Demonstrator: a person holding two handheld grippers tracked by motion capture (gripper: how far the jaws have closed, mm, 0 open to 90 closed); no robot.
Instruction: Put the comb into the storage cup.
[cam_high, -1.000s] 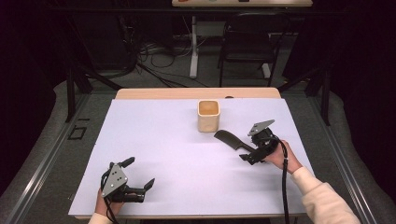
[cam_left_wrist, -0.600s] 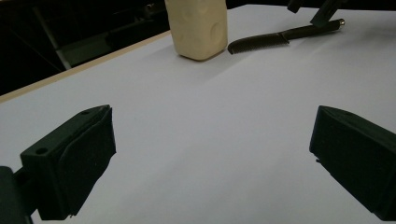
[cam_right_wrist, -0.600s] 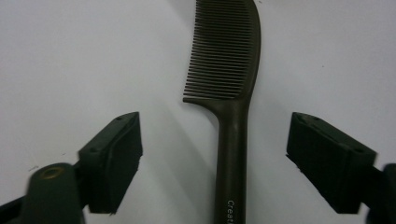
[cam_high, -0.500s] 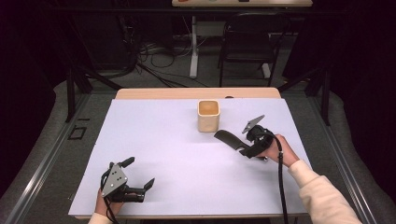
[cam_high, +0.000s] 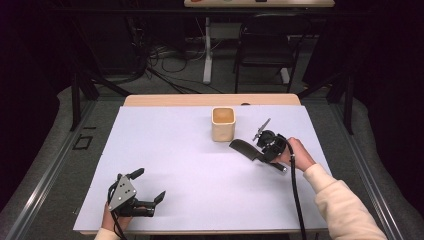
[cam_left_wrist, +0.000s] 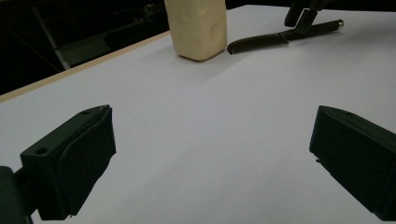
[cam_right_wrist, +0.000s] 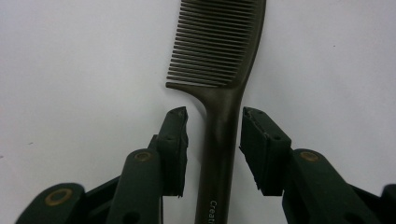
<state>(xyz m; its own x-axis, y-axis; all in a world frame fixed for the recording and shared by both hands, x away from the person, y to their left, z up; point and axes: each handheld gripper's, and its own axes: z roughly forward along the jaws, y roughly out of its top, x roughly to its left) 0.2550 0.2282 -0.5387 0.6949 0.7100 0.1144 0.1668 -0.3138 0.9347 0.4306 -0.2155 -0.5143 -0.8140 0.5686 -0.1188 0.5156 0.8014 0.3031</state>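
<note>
A dark comb (cam_high: 244, 148) lies flat on the white table, just right of a cream square cup (cam_high: 223, 125). My right gripper (cam_high: 261, 154) is lowered over the comb's handle. In the right gripper view the handle (cam_right_wrist: 223, 140) runs between the jaws of the right gripper (cam_right_wrist: 215, 114), which stand open with a narrow gap on the left side and almost none on the right. The comb's teeth (cam_right_wrist: 217, 51) point away beyond the fingertips. My left gripper (cam_high: 150, 183) rests open near the front left edge, nothing between its jaws. From there the cup (cam_left_wrist: 198, 25) and comb (cam_left_wrist: 259, 43) show far off.
The white sheet (cam_high: 175, 150) covers most of the wooden table (cam_high: 200, 100). Behind the table stand a black chair (cam_high: 265, 50) and cables on the floor. A black cable (cam_high: 296, 195) trails from the right gripper along the sleeve.
The right gripper has moved slightly left and tipped down over the comb's handle, so the jaws now straddle it. The left gripper has stayed put.
</note>
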